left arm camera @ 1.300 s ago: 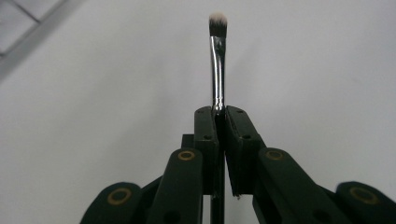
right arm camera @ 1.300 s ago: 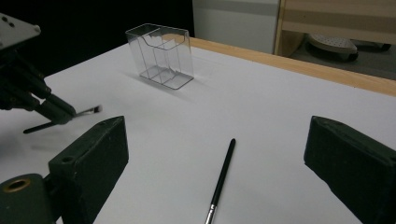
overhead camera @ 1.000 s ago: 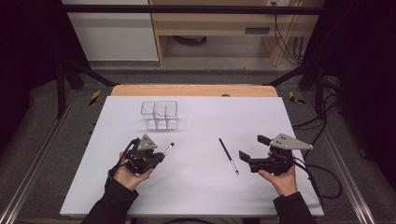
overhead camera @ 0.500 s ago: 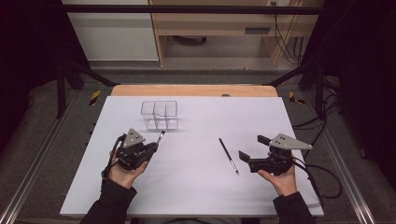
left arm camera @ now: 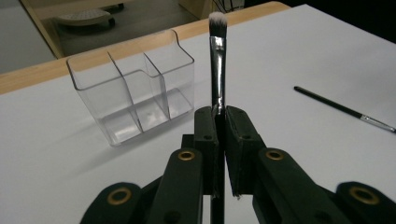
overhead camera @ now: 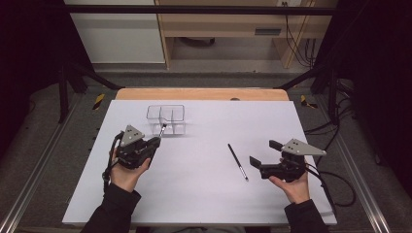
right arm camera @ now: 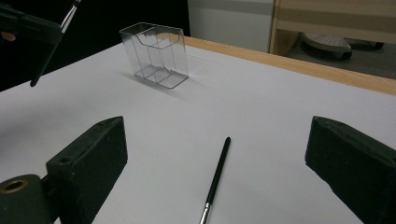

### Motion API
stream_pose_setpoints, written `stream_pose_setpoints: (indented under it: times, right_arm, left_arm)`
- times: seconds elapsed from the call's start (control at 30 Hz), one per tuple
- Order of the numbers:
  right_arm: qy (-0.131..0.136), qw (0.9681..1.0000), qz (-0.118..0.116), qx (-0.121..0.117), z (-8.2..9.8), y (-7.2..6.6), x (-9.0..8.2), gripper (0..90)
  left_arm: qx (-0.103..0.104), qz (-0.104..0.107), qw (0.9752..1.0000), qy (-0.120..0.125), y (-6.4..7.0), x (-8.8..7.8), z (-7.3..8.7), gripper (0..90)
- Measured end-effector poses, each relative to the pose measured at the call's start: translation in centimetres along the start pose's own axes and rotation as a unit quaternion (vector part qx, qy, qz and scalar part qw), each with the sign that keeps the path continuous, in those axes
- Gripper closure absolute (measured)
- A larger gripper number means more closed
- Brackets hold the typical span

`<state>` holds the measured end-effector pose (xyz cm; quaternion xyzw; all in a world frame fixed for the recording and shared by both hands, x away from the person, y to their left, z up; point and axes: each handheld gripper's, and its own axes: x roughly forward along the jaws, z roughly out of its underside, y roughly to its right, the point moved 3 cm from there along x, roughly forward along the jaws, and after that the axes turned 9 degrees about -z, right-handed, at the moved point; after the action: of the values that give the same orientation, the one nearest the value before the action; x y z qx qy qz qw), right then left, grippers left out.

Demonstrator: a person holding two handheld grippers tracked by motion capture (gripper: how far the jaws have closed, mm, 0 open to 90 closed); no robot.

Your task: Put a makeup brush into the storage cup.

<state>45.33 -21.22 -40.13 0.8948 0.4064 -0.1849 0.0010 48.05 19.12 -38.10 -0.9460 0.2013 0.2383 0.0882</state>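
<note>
1. Progress, as judged from the layout: one of two brushes is picked up and neither is stowed, so the work is at an early-to-middle stage. The makeup brush (left arm camera: 216, 70) is clamped between the closed jaws of the left hand-held gripper (overhead camera: 156, 141), bristles up, handle running down between the pads.
2. Position of the held item: in the high view the brush tip (overhead camera: 163, 129) lies just in front of the clear organizer (overhead camera: 166, 118), not yet over an opening.
3. Remaining work, by estimate: lower this brush into a compartment, then collect the thin black brush (overhead camera: 238, 162) lying flat on the white tabletop (overhead camera: 204, 204) and stow it likewise.
4. Right hand-held gripper (overhead camera: 262, 160): jaws wide apart, holding nothing, resting close to the right of the thin black brush; the brush lies ahead between the jaws in the right gripper view (right arm camera: 215, 179).
5. Container: the organizer (left arm camera: 133, 91) has three compartments, all empty; it stands upright near the tabletop's far edge.
</note>
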Motion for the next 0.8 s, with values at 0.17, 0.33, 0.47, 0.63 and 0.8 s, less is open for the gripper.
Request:
stream_pose_setpoints:
  times: [0.17,0.33,0.47,0.63,0.8]
  right_arm:
    - [0.001,1.0,0.002,-0.001,0.0,0.1,-0.1,5.8]
    - [0.002,1.0,0.003,-0.001,0.0,0.1,-0.1,5.8]
    - [0.004,1.0,0.004,0.003,0.0,0.2,-0.1,5.8]
    - [0.004,1.0,0.006,0.004,0.0,0.3,-0.2,5.6]
    - [0.006,0.9999,0.008,0.003,0.0,0.5,-0.4,5.6]
  left_arm:
    - [-0.012,-0.002,0.9997,0.021,-0.3,0.3,-1.4,83.9]
    - [-0.024,-0.003,0.9992,0.033,-0.5,0.9,-2.4,83.9]
    - [-0.032,-0.001,0.9985,0.044,-0.6,1.4,-3.3,83.9]
    - [-0.034,-0.002,0.9982,0.049,-0.7,2.1,-4.1,83.8]
    - [-0.034,-0.007,0.9975,0.062,-0.7,2.9,-5.3,83.8]
